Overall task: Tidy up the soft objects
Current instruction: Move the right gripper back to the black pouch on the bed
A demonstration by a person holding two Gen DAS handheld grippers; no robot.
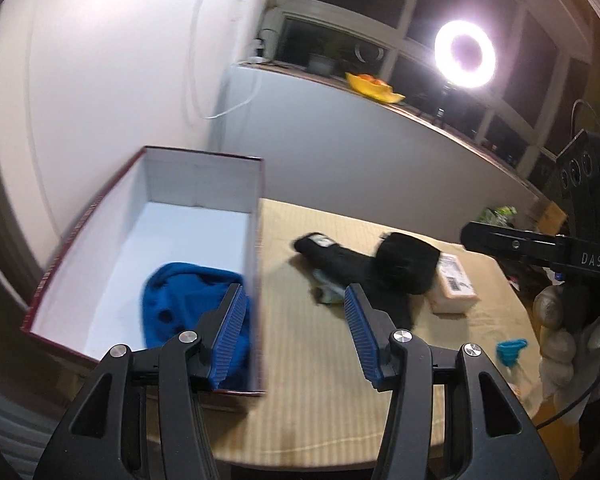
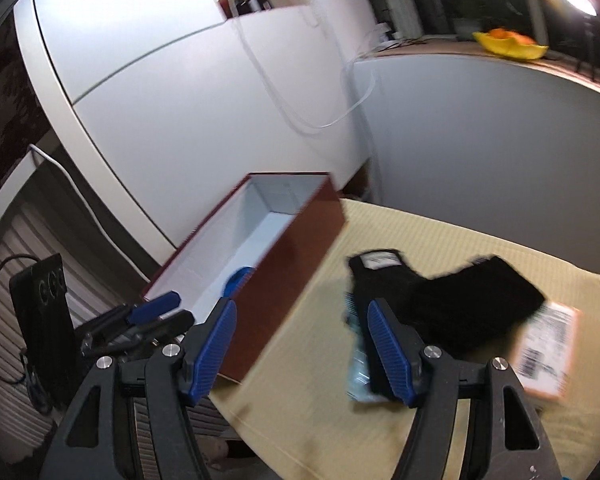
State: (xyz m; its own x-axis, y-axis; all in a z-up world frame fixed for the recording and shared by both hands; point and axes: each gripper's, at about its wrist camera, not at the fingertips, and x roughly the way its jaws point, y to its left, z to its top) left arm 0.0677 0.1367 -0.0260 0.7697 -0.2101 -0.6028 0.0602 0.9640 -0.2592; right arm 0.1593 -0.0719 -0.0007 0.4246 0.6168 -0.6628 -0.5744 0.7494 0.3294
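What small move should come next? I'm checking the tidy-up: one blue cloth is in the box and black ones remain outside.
Probably bring the right tool forward onto the black cloth lying on the table and close on it. Both tools are open and empty, the blue cloth already sits in the box, and the right one is nearer.

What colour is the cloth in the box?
Blue cloth in the box; clearest in left wrist view.

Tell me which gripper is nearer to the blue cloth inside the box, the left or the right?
Left. The left gripper hangs open at the box's near wall, beside the blue cloth. The right gripper is open over the table outside the box, toward the black socks.
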